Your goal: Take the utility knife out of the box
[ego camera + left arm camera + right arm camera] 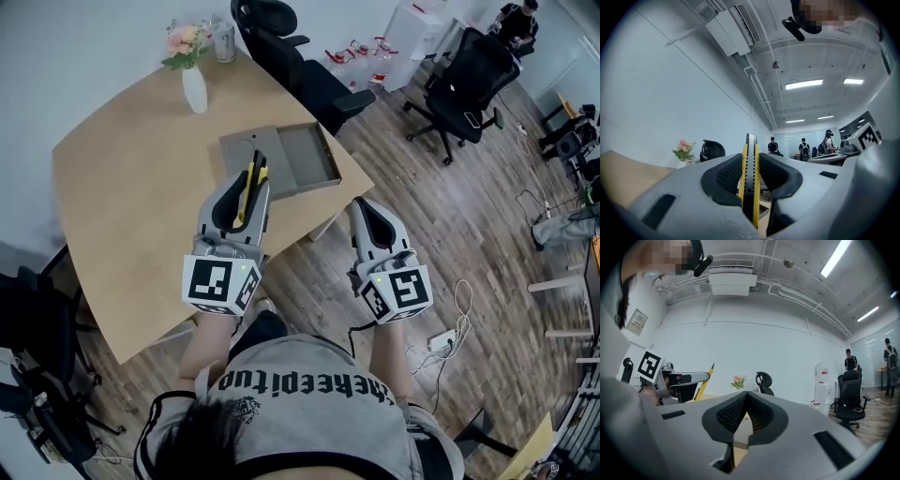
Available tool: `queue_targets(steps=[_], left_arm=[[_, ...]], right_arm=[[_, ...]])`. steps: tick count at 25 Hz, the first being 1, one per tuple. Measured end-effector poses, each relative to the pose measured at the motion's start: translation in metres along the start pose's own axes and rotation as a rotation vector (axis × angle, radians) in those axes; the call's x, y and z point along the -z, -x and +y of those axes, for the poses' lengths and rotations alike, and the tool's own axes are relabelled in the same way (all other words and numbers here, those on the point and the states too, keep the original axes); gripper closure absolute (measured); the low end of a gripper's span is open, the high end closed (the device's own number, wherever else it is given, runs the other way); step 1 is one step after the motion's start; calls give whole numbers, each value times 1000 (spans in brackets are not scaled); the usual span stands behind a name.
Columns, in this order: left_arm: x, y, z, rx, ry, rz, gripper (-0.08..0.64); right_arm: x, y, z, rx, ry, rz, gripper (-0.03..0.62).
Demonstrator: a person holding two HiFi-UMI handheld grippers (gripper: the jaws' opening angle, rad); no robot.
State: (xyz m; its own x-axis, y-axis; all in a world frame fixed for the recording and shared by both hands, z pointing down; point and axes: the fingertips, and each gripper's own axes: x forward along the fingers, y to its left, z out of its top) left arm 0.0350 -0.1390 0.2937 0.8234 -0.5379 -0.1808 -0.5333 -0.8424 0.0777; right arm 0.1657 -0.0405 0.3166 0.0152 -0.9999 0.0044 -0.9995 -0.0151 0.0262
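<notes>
My left gripper [247, 184] is shut on a yellow-and-black utility knife [255, 169], held above the wooden table just in front of the box. In the left gripper view the knife [750, 178] stands upright on edge between the two pads, its tip poking past them. The grey open box [305, 155] lies flat near the table's right edge, and its tray looks empty. My right gripper [364, 202] hangs beyond the table's edge over the floor, its jaws [746, 397] shut with nothing between them. From the right gripper view the left gripper [679, 378] and the knife [704, 383] show at the left.
A white vase with pink flowers [192, 80] and a glass jar [223, 42] stand at the table's far side. Black office chairs [300, 66] [469, 75] stand behind the table and to the right. A power strip with cables [441, 337] lies on the wood floor.
</notes>
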Motion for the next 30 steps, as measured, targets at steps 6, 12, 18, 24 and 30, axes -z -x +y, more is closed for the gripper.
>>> queue_targets(steps=[6, 12, 18, 24, 30], left_arm=[[-4, 21, -31, -31, -3, -18, 434], [-10, 43, -61, -58, -12, -30, 434], [-11, 67, -89, -83, -26, -39, 434], [-12, 88, -109, -112, -40, -48, 434], [-13, 98, -113, -128, -47, -51, 434]], right_arm=[[0, 33, -2, -33, -5, -7, 586], [-2, 67, -6, -53, -9, -10, 586], [3, 101, -4, -81, -10, -7, 586], [8, 124, 0, -111, -13, 1, 586], [8, 130, 7, -135, 1, 0, 586]])
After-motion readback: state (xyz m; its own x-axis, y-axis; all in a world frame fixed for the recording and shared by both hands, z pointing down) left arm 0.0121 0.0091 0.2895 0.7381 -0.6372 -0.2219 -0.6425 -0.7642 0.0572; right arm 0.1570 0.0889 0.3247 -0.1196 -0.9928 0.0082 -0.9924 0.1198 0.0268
